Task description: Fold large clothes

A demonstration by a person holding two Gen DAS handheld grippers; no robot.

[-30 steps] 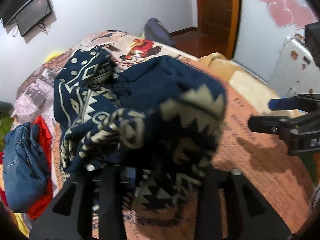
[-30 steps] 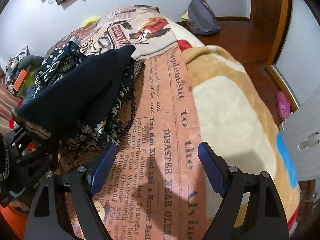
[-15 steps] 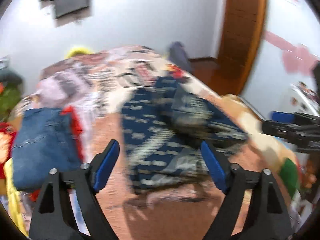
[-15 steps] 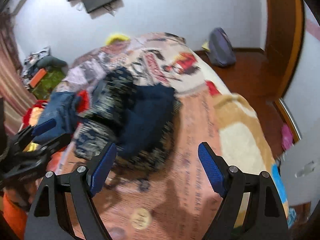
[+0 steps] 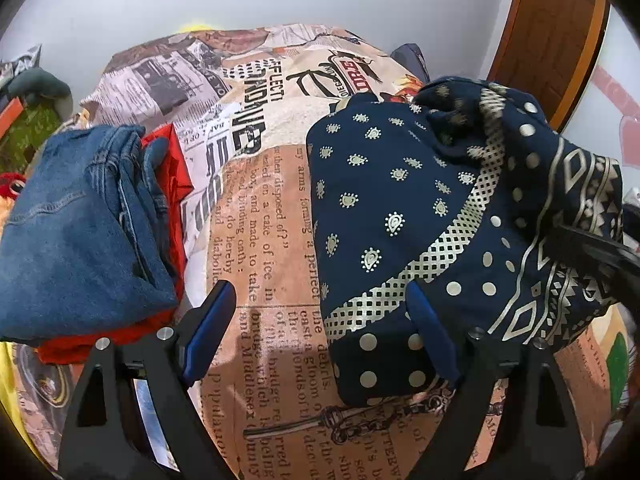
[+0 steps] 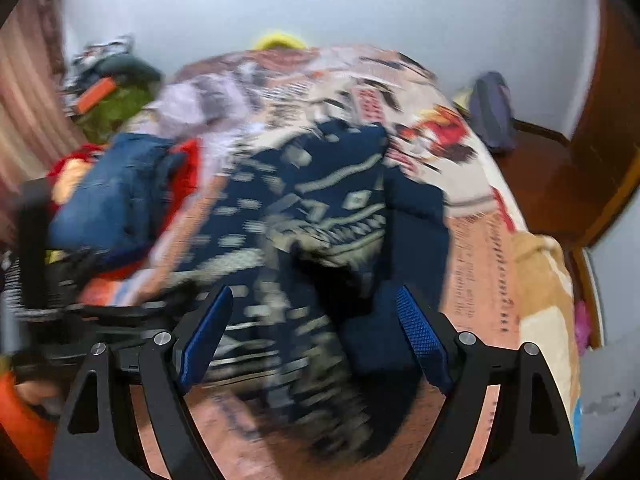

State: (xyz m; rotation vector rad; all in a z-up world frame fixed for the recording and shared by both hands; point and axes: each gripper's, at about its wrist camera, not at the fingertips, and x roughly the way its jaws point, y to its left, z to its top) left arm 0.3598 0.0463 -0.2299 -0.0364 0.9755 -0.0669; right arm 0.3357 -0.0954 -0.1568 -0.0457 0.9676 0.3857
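A: On the newspaper-print bed cover (image 5: 276,216), at two o'clock, lies the bunched navy patterned garment (image 5: 440,216).

B: Left gripper (image 5: 320,332) jaws opening, right gripper (image 6: 316,336) jaws spread, both empty; loose folds may unravel.

Bed with newspaper-print bedspread (image 5: 276,216). Lying on it: navy patterned garment (image 5: 420,208), bunched, at right; folded blue jeans (image 5: 80,232) stacked on red garment (image 5: 172,172), at left.

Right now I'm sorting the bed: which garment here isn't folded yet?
The navy patterned garment, lying rumpled in a heap on the newspaper-print bedspread. The blue jeans and the red garment beneath them sit in a stack.
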